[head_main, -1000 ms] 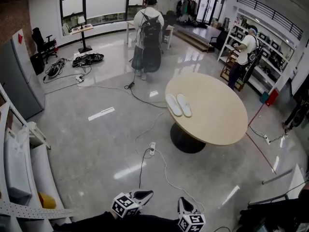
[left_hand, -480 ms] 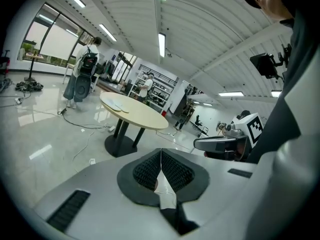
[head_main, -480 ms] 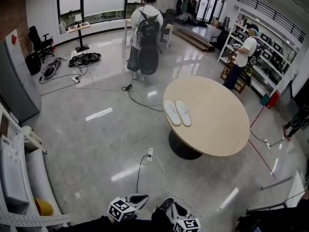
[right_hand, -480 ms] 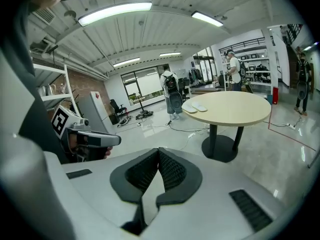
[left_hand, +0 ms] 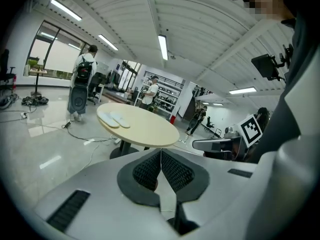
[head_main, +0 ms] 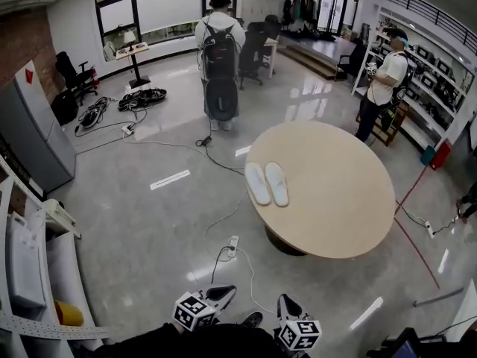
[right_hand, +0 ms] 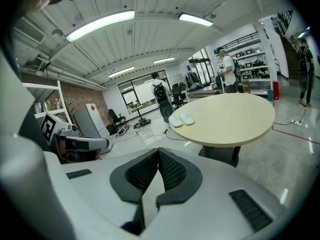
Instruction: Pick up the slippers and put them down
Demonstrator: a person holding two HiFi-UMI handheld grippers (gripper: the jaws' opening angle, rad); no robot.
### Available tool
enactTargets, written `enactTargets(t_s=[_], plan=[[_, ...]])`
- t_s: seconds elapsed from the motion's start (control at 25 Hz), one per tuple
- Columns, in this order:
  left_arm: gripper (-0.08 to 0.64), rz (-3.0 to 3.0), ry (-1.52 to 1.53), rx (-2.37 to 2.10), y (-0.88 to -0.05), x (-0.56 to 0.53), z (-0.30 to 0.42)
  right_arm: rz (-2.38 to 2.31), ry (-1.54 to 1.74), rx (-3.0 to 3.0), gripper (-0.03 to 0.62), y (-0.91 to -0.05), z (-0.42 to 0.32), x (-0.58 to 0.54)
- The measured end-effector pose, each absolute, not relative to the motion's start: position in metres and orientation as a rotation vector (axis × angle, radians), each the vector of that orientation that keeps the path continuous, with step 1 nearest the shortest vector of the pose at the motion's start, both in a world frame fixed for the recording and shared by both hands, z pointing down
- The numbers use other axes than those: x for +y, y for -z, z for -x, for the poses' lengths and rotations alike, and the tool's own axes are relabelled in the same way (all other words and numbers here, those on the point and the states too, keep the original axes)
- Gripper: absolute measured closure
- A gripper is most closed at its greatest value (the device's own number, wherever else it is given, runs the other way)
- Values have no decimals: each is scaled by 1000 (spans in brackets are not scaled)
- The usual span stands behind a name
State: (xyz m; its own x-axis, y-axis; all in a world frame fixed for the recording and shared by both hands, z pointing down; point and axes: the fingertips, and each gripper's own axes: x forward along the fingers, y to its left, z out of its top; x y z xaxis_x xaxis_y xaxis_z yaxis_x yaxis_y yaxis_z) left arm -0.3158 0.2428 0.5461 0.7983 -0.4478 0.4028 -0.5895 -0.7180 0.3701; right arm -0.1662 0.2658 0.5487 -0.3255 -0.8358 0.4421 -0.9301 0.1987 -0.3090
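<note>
Nearest, at the bottom of the head view, the left gripper and the right gripper are both closed, pads pressed together with nothing between them. Past them a power strip lies on the glossy floor. Beyond it stands the round worktop, and the white slippers lie side by side near its left edge, well apart from both grippers. Farther off, a person with a backpack stands facing away.

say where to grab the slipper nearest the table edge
Probably its near end, coming down from above on the table edge side: that slipper lies flat, long and narrow, and its twin crowds the other side.
</note>
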Motion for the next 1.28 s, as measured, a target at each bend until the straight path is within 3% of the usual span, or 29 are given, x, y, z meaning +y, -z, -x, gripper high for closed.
enactTargets(t_s=[0.24,0.52,1.28], plan=[[538,-2501,-411,-757,-545,214,239,-1719,-800,-2295,578,-549,91,236],[538,-2470,-462,-891,-554,166,207,-1727,-859,-2275,578,-566,46,206],[538,-2421,-400,-820,-567,-75,175,-1760,-790,-2151,578,-566,16,-7]])
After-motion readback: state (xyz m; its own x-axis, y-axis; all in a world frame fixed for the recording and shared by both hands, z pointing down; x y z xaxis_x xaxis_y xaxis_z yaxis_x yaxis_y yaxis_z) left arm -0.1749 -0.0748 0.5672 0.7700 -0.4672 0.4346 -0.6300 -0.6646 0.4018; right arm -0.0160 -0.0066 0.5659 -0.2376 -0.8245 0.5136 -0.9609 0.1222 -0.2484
